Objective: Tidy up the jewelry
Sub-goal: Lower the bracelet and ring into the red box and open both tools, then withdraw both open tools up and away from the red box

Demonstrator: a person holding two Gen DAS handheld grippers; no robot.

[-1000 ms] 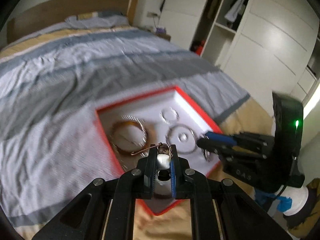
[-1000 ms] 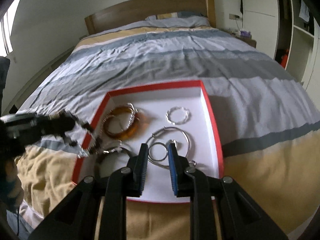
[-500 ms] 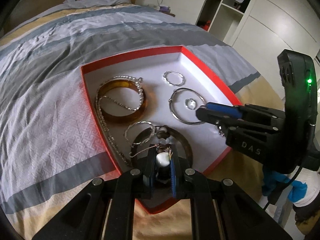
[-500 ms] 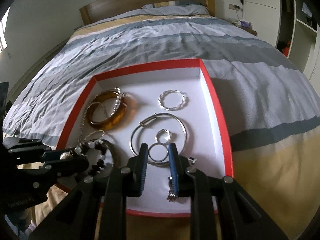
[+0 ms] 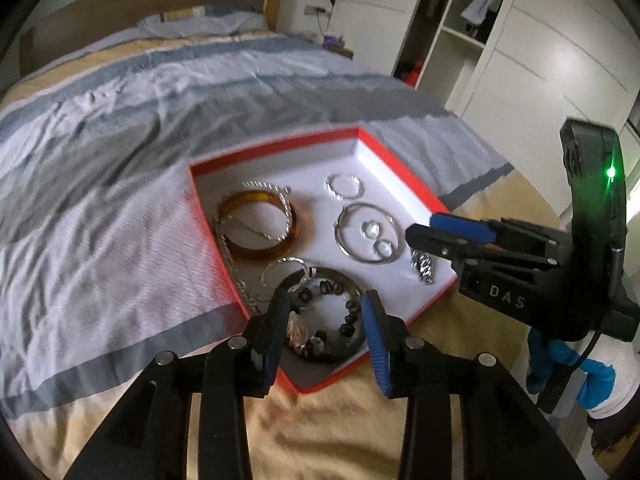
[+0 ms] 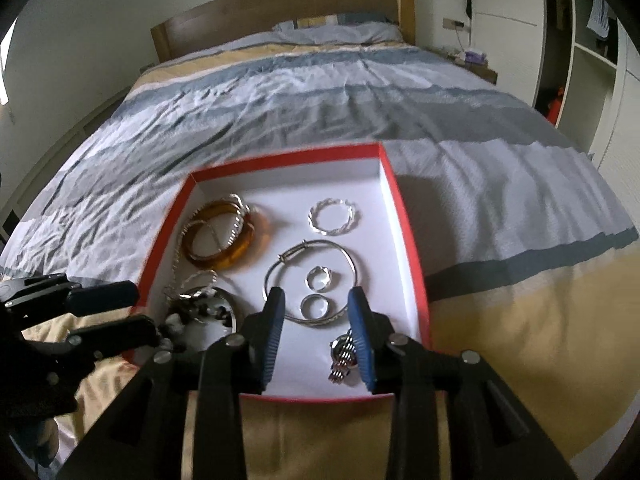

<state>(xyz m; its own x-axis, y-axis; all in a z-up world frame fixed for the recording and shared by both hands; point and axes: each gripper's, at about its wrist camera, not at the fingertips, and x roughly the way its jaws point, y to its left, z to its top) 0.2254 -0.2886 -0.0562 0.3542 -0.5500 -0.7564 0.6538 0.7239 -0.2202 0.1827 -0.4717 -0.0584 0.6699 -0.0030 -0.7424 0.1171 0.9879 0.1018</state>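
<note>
The left gripper hangs over the near left corner of a red-rimmed box that sits on a striped bedspread; its jaws have just been opening and now stand spread, nothing pinched, with a dark beaded bracelet lying loose in the box between and beyond the pads. Only the left wrist view shows that bracelet's beads plainly, along with a pale tassel at its near side and the silver chain running along the box's left wall; in the right wrist view the same corner is half hidden behind the left gripper's fingers. The right wrist view alone shows the headboard square-on. Inside the white-lined box, from left to right: an amber bangle with a thin silver bangle leaning across it, a twisted silver bangle at the far side, a large plain silver bangle enclosing two rings, and a silver watch near the front right, its band running roughly front to back. The right gripper hovers over the near edge of the box; its jaws have likewise just been opening and stand apart, gripping nothing, the watch just inside the right pad.
</note>
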